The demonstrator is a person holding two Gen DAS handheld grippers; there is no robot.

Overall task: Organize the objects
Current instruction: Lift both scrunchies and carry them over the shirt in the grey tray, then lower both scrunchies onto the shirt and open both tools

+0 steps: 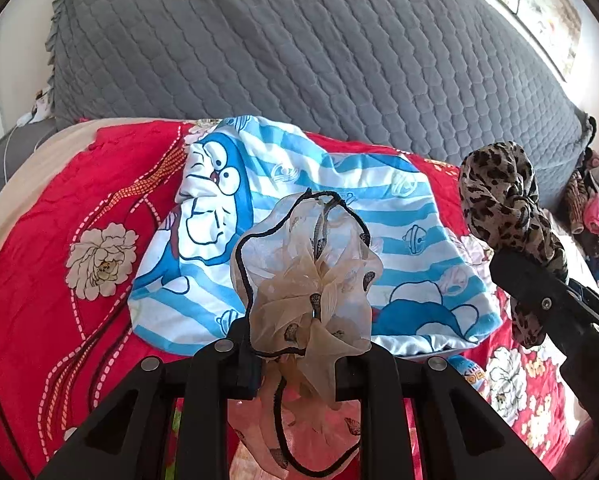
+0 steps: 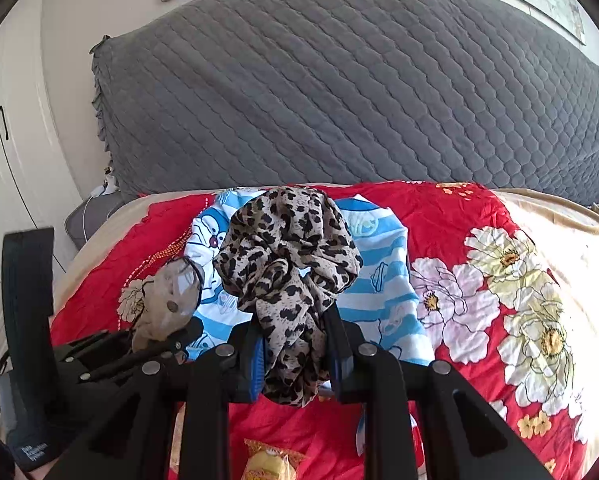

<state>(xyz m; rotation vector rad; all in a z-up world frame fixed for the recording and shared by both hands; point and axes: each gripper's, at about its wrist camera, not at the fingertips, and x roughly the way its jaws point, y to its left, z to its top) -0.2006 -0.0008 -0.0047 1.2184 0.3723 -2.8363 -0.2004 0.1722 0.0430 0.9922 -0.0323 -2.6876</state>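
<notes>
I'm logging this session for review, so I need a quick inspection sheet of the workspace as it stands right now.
Surface: bed under a red floral quilt, lit by sun on the right.
Job's things: sheer beige scarf with dark trim; leopard-print scarf; both bunched and lifted above the bed.
Clutter: blue striped cartoon cloth spread on the quilt; yellow snack packet at the near edge; heap of clothes far right.
Grippers: left tool shut on the sheer beige scarf; right tool shut on the leopard-print scarf.
Cables: white cable beside the bed.
Surroundings: grey quilted headboard cover, white wardrobe, framed pictures above.
</notes>
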